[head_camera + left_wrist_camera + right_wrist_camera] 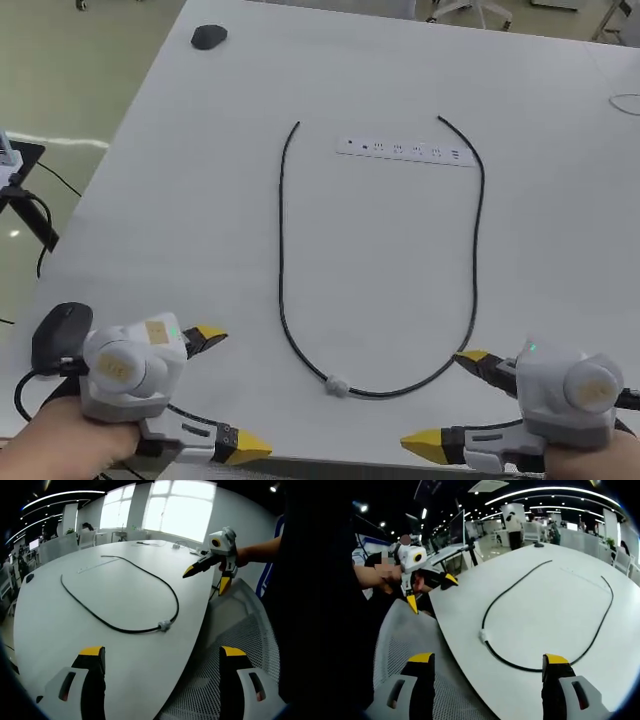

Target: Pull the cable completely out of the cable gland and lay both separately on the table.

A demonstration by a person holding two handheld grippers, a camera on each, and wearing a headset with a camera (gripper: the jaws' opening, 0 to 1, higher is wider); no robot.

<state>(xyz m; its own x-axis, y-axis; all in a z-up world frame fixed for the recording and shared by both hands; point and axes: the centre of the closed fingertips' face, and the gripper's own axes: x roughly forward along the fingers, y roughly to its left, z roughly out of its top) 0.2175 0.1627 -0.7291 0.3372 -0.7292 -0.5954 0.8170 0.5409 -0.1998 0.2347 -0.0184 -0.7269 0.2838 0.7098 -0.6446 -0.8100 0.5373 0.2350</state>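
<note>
Left tongs [232, 390] and right tongs [445, 397] are gaping wide and empty in the lower corners, and the cable [281, 250] is lying mid-frame, its gland [338, 385] near the lower edge of the worktop [200, 200], so a one-sided tug could be dragging both off.

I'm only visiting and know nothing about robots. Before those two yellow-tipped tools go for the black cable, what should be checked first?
1. Cable gland found: ok. It sits on the cable at the bottom of its U, near the table edge.
2. Gland threaded on the cable: ok, nothing has been pulled apart yet.
3. Left gripper free: ok, open, holding nothing.
4. Right gripper free: ok, open, holding nothing.
5. Both grippers near the gland: ok, one on either side of it.
6. Cable free to slide: cannot tell. One arm of the U runs right past the end of the power strip.
</note>
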